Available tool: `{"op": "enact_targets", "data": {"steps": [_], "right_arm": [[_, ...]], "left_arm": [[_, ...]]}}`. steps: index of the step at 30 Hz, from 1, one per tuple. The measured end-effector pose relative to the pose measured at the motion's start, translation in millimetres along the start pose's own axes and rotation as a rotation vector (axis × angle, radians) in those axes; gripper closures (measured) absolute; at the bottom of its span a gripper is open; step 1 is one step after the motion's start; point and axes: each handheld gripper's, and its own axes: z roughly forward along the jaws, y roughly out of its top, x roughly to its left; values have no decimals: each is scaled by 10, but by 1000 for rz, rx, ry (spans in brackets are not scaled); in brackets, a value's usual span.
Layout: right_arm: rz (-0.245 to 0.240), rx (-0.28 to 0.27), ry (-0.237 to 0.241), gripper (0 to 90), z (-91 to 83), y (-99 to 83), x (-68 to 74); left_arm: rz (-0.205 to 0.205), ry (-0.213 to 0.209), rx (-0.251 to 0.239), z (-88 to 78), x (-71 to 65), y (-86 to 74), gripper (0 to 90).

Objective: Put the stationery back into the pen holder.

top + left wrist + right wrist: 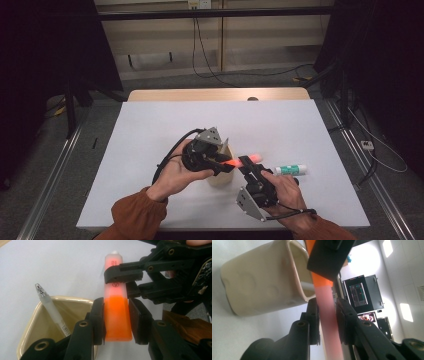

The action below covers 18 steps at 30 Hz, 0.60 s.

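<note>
Closest to the person, the right claw (248,167) is clamped on the pale cap end of the orange highlighter (244,160). Next comes the left claw (218,165), clamped on the bright orange body. The pen lies level above the desk (150,130), its long way running from 9 o'clock to 3 o'clock, with one claw on each end, so pulling apart along that line should free the cap. The beige cup (47,315) with a clear pen (51,307) sits just under the left claw. A green glue stick (290,170) lies at 3 o'clock.
</note>
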Motion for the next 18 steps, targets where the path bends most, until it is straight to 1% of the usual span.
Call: {"op": "enact_targets", "data": {"steps": [1, 2, 4, 6, 8, 9, 11, 13, 14, 16, 18], "right_arm": [[-1, 3, 9, 776, -1, -5, 2], [8, 7, 14, 783, -5, -11, 6], [13, 2, 13, 786, -5, -15, 3], [13, 0, 17, 787, -4, -12, -7], [28, -3, 23, 787, -6, -17, -15], [45, 0, 27, 787, -9, -22, -15], [49, 3, 24, 787, -11, -33, -26], [66, 10, 32, 787, -13, -54, -39], [71, 7, 33, 787, -10, -61, -47], [104, 10, 44, 787, -3, -85, -67], [132, 18, 51, 786, 4, -107, -81]], "left_arm": [[-2, -10, -10, -5, 16, -6, 669], [-11, -20, -26, -8, 34, -15, 669], [-10, -26, -37, -11, 42, -25, 668], [-3, -19, -46, -14, 35, -27, 666], [2, -7, -51, -25, 32, -25, 650], [3, 7, -57, -31, 29, -25, 622], [7, 28, -72, -47, 34, -25, 558], [10, 52, -96, -73, 35, -23, 505], [9, 74, -107, -85, 36, -24, 469], [7, 112, -120, -114, 38, -35, 375], [-2, 132, -124, -150, 55, -61, 318]]}}
